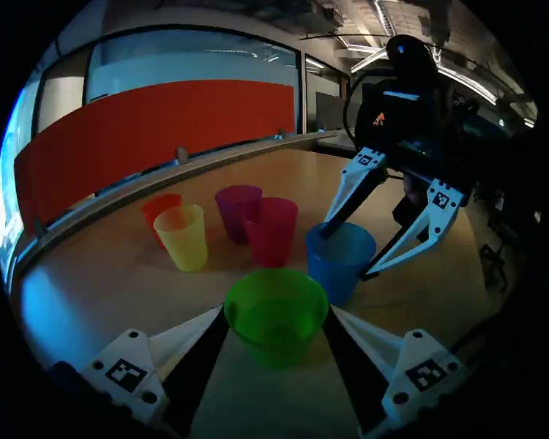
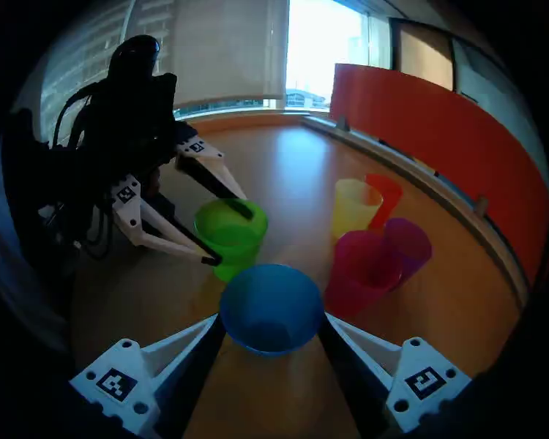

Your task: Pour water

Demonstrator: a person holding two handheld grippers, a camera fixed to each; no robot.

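Note:
A green cup [image 1: 276,314] stands upright between the fingers of my left gripper [image 1: 276,320], which is shut on its sides. Just beyond it, the right gripper [image 1: 345,253] is shut on a blue cup [image 1: 340,257]. In the right gripper view the blue cup [image 2: 271,307] sits upright between my right gripper's [image 2: 271,323] fingers, with the green cup [image 2: 230,234] behind it in the left gripper [image 2: 229,235]. The two cups are close together on the wooden table [image 1: 84,293]. I cannot tell whether either holds water.
Several other cups cluster on the table: yellow [image 1: 183,235], orange-red [image 1: 157,207], purple [image 1: 238,208] and magenta [image 1: 273,230]. The magenta cup [image 2: 361,272] stands right beside the blue one. A red partition [image 1: 150,132] lines the table's far edge. A person in dark clothing [image 2: 128,124] holds the grippers.

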